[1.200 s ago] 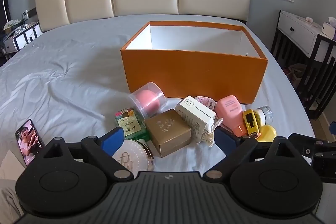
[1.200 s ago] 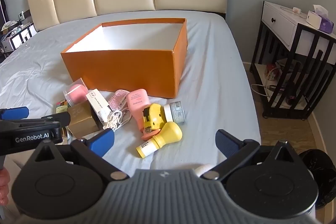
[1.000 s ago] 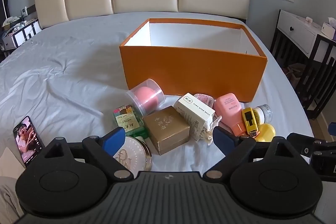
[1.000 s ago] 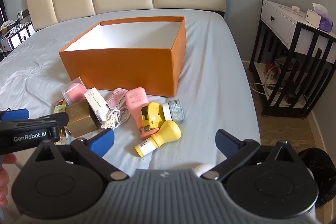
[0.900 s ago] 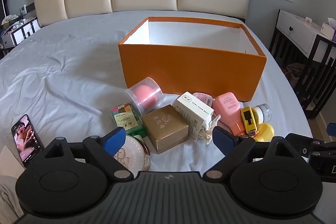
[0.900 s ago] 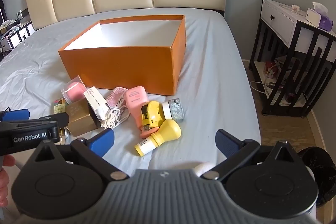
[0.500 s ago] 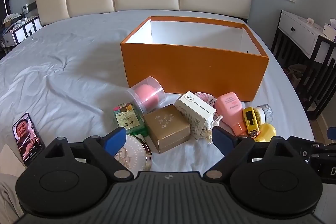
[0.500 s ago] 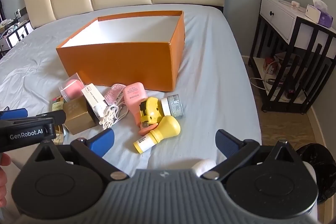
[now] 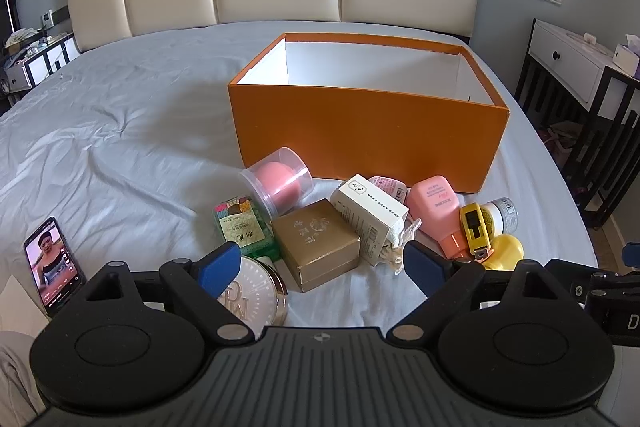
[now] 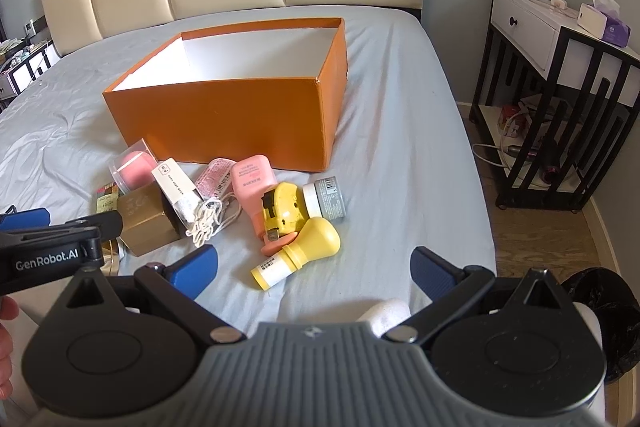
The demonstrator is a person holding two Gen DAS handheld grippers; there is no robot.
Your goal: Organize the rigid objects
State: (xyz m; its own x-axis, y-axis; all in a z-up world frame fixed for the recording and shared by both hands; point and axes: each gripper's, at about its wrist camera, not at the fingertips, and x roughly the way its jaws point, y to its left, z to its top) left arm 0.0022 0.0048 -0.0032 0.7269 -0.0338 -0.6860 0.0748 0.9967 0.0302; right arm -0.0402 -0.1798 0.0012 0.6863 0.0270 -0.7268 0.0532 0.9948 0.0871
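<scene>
Two grippers hover over the near edge of a bed covered in a pale grey sheet [image 9: 120, 131]. Left gripper [image 9: 320, 261] and right gripper [image 10: 314, 269] both have their blue-padded fingers spread wide apart, and neither holds anything.

Progress: judged from this layout, sorting has not begun. An open rectangular orange cardboard box with a white interior [image 9: 368, 135] stands near the middle of the bed. As much of its inside as can be seen is bare; its floor is largely hidden behind the front wall.

Objects awaiting placement lie in a cluster on the sheet between the box's front wall and the near edge of the bed:
- a clear plastic cylinder enclosing a pink sponge [image 9: 276, 181], on its side
- a small green printed carton [image 9: 240, 227]
- a round silver compact [image 9: 256, 297], partly behind the left gripper's finger
- a square gold gift box [image 9: 320, 243]
- a white oblong carton [image 9: 372, 211], leaning on the gold box
- a pink squeeze tube with an orange cap [image 10: 256, 191]
- a yellow tape measure [image 10: 284, 209]
- a small grey-labelled jar [image 10: 326, 199]
- a yellow bulb-shaped bottle [image 10: 304, 247], nearest the right gripper

A black smartphone with a lit screen [image 9: 52, 265] lies apart near the left edge of the bed.
</scene>
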